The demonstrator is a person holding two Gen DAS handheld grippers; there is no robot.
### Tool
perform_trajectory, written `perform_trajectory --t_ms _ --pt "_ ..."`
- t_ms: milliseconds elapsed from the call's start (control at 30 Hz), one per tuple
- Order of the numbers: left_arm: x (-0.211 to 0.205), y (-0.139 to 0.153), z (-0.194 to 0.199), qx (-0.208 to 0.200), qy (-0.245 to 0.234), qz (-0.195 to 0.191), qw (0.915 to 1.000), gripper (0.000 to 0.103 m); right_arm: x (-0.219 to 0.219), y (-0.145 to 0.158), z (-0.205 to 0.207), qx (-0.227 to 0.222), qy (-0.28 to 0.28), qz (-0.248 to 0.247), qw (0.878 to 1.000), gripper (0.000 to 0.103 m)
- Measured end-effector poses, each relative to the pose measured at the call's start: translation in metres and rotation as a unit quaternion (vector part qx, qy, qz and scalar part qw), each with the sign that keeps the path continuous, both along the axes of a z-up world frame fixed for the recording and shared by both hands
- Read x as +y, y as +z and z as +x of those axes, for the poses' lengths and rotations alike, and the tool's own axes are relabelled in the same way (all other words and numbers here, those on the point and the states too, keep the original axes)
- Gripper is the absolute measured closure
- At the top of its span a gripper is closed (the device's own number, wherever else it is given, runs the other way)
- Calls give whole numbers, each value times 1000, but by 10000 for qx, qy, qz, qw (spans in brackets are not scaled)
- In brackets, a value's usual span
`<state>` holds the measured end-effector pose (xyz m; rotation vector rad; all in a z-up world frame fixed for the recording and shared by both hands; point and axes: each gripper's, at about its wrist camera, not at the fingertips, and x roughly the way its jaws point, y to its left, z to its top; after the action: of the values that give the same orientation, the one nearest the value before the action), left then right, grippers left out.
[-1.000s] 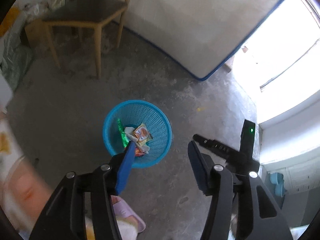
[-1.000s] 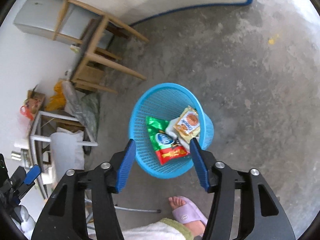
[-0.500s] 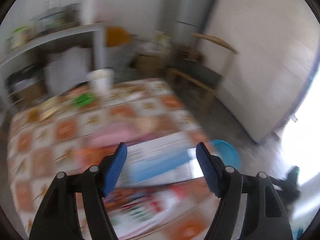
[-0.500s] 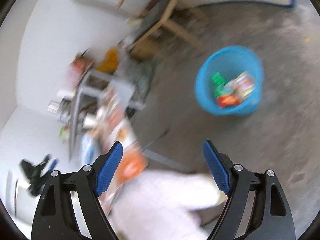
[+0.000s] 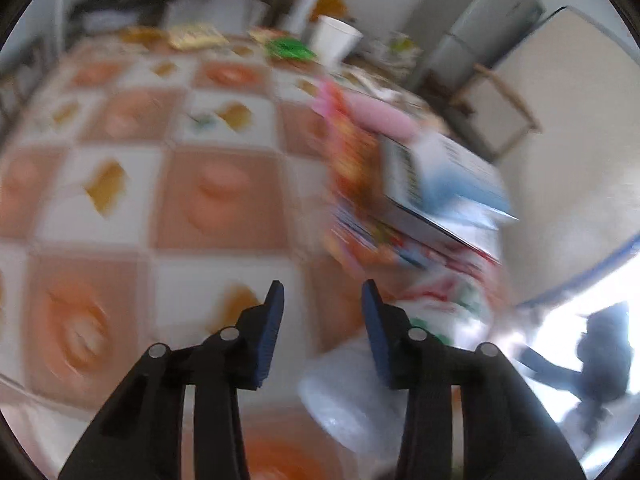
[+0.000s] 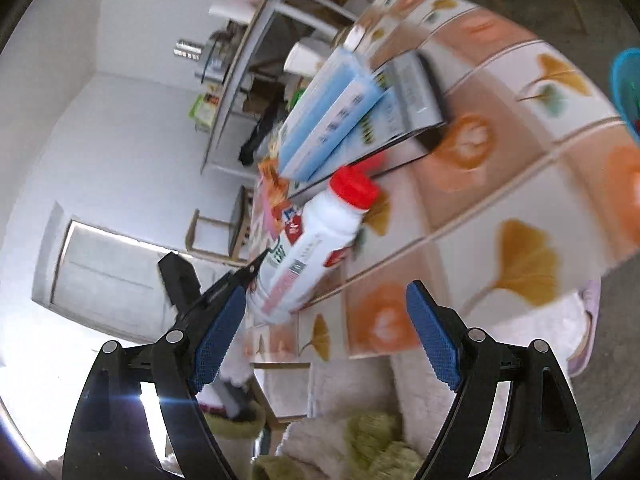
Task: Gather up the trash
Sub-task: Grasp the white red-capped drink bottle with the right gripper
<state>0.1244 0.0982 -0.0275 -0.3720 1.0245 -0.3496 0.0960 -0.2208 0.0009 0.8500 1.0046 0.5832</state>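
A white bottle with a red cap (image 6: 310, 240) stands on the patterned tablecloth (image 6: 520, 184), just beyond my open, empty right gripper (image 6: 326, 336). A blue-and-white box (image 6: 340, 116) lies behind it; the same box (image 5: 440, 176) shows in the blurred left wrist view on top of colourful wrappers (image 5: 356, 208). My left gripper (image 5: 322, 316) is open and empty above the tablecloth (image 5: 132, 184), left of the bottle's body (image 5: 440, 308). The blue trash basket (image 6: 626, 92) shows at the right edge of the right wrist view.
A white paper cup (image 5: 334, 42), a green packet (image 5: 290, 48) and yellow packets (image 5: 192, 36) lie at the table's far end. A metal shelf (image 6: 248, 60) and a wooden chair (image 5: 500, 108) stand beyond. The person's slipper (image 6: 586, 328) is on the floor.
Both grippers have swung away from the blue basket on the floor and up to the table. The bottle, box and wrappers are now in front of them. Both stay open and empty.
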Motion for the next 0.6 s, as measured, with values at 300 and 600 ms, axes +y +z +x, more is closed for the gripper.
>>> perform_trajectory --t_ms 300,600 --pt "-61 -12 -55 137 -1304 -609 9895 65 30 -6 17 264 51 -803 9964 24" --pt "-68 -20 -58 170 -1417 -788 9866 65 52 4 46 248 798 -1837 9794 23"
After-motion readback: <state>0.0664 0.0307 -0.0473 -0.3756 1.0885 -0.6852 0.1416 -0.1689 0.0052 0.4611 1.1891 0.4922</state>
